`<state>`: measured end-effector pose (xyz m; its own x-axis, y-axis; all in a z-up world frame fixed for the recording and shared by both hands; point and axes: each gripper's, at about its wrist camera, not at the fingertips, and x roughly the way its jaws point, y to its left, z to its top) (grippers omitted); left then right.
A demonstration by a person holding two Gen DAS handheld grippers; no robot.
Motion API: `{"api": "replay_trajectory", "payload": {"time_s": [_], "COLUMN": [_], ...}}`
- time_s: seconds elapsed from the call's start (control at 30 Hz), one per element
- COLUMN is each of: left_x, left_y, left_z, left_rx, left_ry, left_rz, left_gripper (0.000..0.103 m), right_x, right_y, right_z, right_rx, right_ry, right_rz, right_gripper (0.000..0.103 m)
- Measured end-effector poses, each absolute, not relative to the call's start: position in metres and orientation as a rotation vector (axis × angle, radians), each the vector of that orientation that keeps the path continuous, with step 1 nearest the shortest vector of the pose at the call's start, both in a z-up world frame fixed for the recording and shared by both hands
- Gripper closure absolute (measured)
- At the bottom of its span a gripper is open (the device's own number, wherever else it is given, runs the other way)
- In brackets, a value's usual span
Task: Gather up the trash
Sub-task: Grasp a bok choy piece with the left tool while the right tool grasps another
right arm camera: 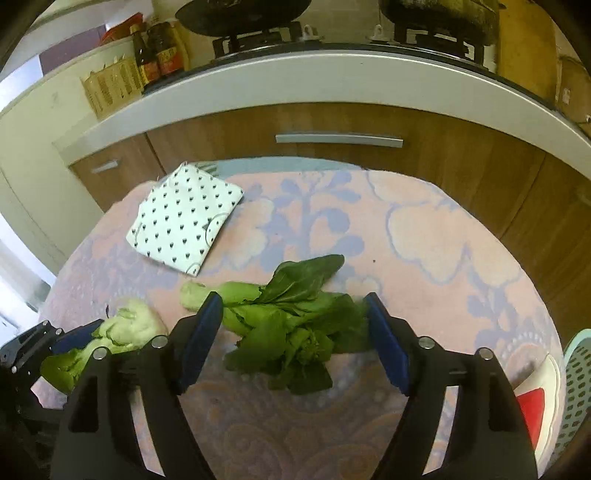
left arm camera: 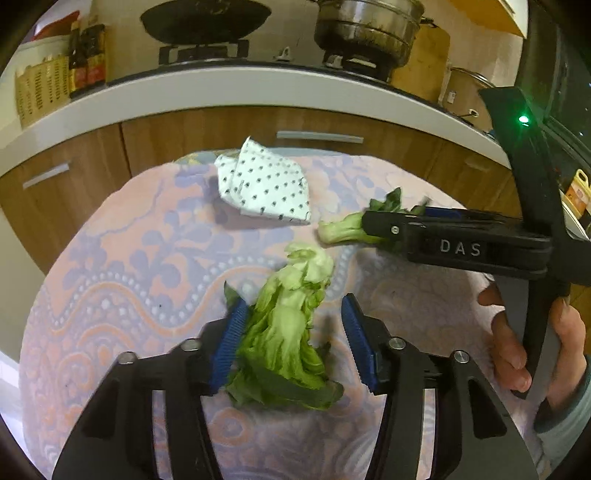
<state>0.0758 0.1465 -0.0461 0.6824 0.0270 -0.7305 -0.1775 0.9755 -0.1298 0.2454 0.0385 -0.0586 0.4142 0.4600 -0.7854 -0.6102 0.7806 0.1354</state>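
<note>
A pale green lettuce piece lies on the pink-and-lilac patterned tablecloth, between the blue pads of my open left gripper; the left pad touches the leaves. A dark green bok choy stalk lies between the pads of my open right gripper. In the left wrist view the right gripper straddles that stalk. The lettuce and the left gripper show at the lower left of the right wrist view. A folded white dotted cloth lies at the table's far side, and also shows in the right wrist view.
Wooden cabinets with metal handles stand right behind the table under a white counter edge. A wok, a steel pot and sauce bottles stand on top. A teal perforated basket with red-and-white packaging sits at the right.
</note>
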Motion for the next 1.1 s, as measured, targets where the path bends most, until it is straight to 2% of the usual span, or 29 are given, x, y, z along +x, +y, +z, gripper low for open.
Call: {"api": "replay_trajectory", "payload": {"time_s": [0.03,0.1,0.13,0.23,0.3,0.57,0.6,0.67,0.73,0.97,1.0,1.03,1.07,1.1], "left_x": [0.075,0.071,0.069,0.064,0.060,0.048,0.048,0.046,0.042,0.042,0.042,0.041,0.041,0.042], "left_y": [0.148,0.155,0.157,0.160,0.163,0.176,0.176,0.177,0.178,0.180,0.180,0.180,0.180,0.180], "left_z": [-0.047,-0.046,-0.046,-0.044,-0.041,-0.033,-0.033,-0.032,-0.033,-0.032,-0.031,-0.032,-0.033,-0.033], "left_rx": [-0.198,-0.239,-0.256,-0.286,-0.289,-0.361,-0.365,-0.369,-0.369,-0.377,-0.379,-0.381,-0.382,-0.381], "left_ry": [0.819,0.812,0.809,0.788,0.751,0.671,0.667,0.659,0.647,0.630,0.626,0.626,0.627,0.628], "left_rz": [0.125,0.111,0.105,0.101,0.160,0.173,0.173,0.176,0.175,0.168,0.168,0.166,0.163,0.162], "left_gripper": [0.070,0.073,0.074,0.077,0.077,0.077,0.077,0.077,0.077,0.077,0.077,0.077,0.077,0.077], "right_x": [0.242,0.231,0.224,0.209,0.198,0.144,0.143,0.144,0.148,0.172,0.177,0.179,0.177,0.177], "right_y": [0.039,0.039,0.038,0.028,0.022,0.014,0.013,0.012,0.009,0.034,0.039,0.042,0.042,0.041], "right_z": [-0.058,-0.056,-0.055,-0.051,-0.047,-0.040,-0.040,-0.039,-0.038,-0.054,-0.061,-0.064,-0.063,-0.064], "right_rx": [-0.178,-0.195,-0.204,-0.170,-0.150,-0.158,-0.165,-0.178,-0.182,-0.274,-0.284,-0.297,-0.305,-0.295], "right_ry": [0.925,0.916,0.914,0.930,0.941,0.987,0.984,0.964,0.938,0.883,0.904,0.917,0.903,0.906], "right_rz": [0.697,0.705,0.690,0.695,0.700,0.799,0.806,0.819,0.806,0.743,0.739,0.729,0.714,0.734], "right_gripper": [0.054,0.063,0.074,0.085,0.088,0.088,0.086,0.075,0.030,0.029,0.031,0.043,0.049,0.073]}}
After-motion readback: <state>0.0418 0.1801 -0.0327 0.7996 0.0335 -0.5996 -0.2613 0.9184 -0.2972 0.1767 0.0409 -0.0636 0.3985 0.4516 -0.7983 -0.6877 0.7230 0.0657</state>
